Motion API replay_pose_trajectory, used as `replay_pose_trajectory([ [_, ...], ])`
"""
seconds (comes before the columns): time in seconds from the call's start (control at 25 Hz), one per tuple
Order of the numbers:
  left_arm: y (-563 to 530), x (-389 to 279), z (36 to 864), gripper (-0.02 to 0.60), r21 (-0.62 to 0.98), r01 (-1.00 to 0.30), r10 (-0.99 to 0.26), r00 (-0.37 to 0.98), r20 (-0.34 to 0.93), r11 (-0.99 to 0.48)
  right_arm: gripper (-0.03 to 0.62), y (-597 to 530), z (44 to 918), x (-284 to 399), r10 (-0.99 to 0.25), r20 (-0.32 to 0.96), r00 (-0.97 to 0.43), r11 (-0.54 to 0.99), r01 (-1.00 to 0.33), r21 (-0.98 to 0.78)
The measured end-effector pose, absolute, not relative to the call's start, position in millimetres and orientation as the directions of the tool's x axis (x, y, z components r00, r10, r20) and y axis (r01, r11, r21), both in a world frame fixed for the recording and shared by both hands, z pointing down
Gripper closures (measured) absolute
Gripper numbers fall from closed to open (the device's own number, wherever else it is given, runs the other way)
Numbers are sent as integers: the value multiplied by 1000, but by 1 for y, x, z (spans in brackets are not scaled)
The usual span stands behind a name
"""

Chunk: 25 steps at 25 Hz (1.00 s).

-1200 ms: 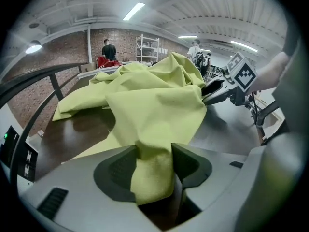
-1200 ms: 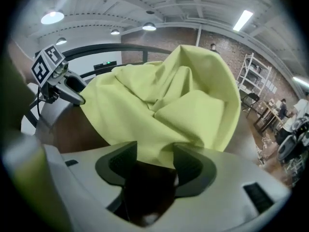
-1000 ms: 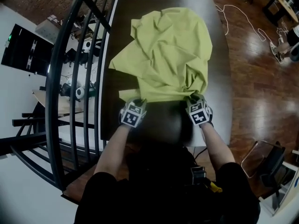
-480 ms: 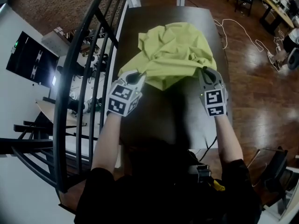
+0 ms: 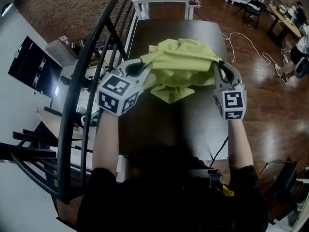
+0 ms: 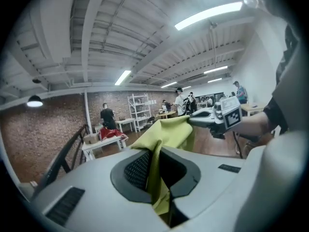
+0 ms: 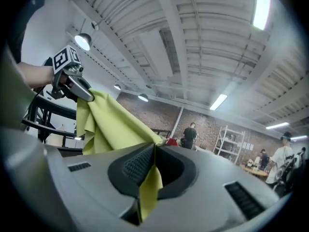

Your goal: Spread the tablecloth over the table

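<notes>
Over the dark wooden bench (image 5: 159,33) in a brick-walled workshop, the crumpled yellow-green fabric tablecloth (image 5: 178,66) hangs between the left gripper (image 5: 144,65) and right gripper (image 5: 218,69), both sets of fingers clamped on its edge. This looks like the lifting step; next it probably needs billowing out flat across the bench.

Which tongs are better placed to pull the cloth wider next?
Right, marginally. Both clamp the tablecloth edge above the table, but the left tongs crowd the railing; the right tongs have open floor alongside.
</notes>
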State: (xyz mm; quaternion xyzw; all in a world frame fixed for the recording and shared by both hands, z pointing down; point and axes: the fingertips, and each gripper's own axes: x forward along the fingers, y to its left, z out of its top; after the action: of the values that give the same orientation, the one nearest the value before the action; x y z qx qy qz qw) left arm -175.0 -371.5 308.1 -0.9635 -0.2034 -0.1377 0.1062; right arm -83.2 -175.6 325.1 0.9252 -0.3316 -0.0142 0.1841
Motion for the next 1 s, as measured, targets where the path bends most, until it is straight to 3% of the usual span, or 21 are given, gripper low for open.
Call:
replay_pose_trajectory([
  [0.24, -339, -159, 372, 565, 66, 540, 512, 743, 430, -839, 572, -161, 418, -38, -505, 340, 794, -729, -602, 325],
  [0.28, -334, -157, 385, 566, 114, 542, 530, 722, 444, -833, 549, -158, 437, -37, -490, 394, 778, -720, -616, 321],
  [0.36, -323, -152, 407, 566, 224, 525, 565, 687, 457, -821, 421, -154, 472, -44, -485, 489, 725, -695, -659, 288],
  [0.48, -314, -144, 436, 568, 368, 471, 597, 658, 459, -802, 345, -148, 506, -67, -494, 562, 664, -666, -704, 246],
  [0.84, -285, -109, 491, 568, 497, 375, 607, 637, 476, -783, 345, -87, 526, -100, -441, 533, 722, -748, -624, 227],
  [0.96, -265, -104, 481, 568, 561, 381, 648, 638, 417, -735, 352, -95, 518, -129, -536, 516, 668, -732, -673, 111],
  [1.0, -258, -101, 474, 568, 587, 383, 663, 639, 390, -714, 392, -106, 519, -141, -585, 514, 628, -706, -706, 59],
])
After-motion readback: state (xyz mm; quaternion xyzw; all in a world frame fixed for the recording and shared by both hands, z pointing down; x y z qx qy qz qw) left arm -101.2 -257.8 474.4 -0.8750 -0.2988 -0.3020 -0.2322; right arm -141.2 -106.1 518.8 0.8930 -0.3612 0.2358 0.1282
